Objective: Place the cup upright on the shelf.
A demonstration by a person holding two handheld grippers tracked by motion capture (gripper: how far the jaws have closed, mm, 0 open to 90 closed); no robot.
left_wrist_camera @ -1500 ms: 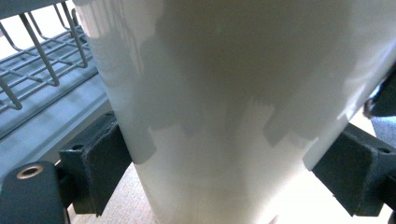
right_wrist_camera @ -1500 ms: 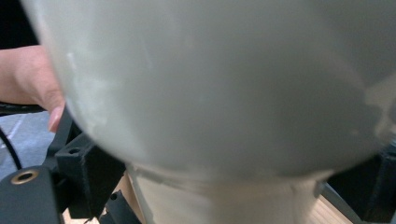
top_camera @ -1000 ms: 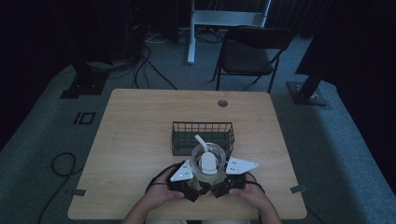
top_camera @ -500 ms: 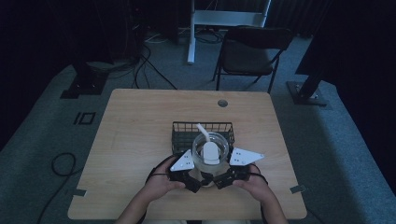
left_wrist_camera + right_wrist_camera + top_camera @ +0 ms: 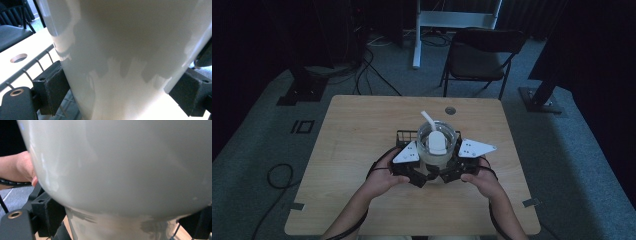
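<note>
Both grippers, left (image 5: 422, 172) and right (image 5: 447, 172), clamp their jaws on the white jug (image 5: 437, 150), lifted over the wire basket (image 5: 404, 136) at frame centre; next, I judge, carrying it clear.

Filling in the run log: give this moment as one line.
left gripper: shut on white vessel | right gripper: shut on white vessel | vessel above wire basket | spoon inside

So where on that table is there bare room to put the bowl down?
The table is bare along its left side, across the far edge around the round hole, and near the front edge. It is crowded mid-table, where the wire basket, bowl and both grippers cluster.
</note>
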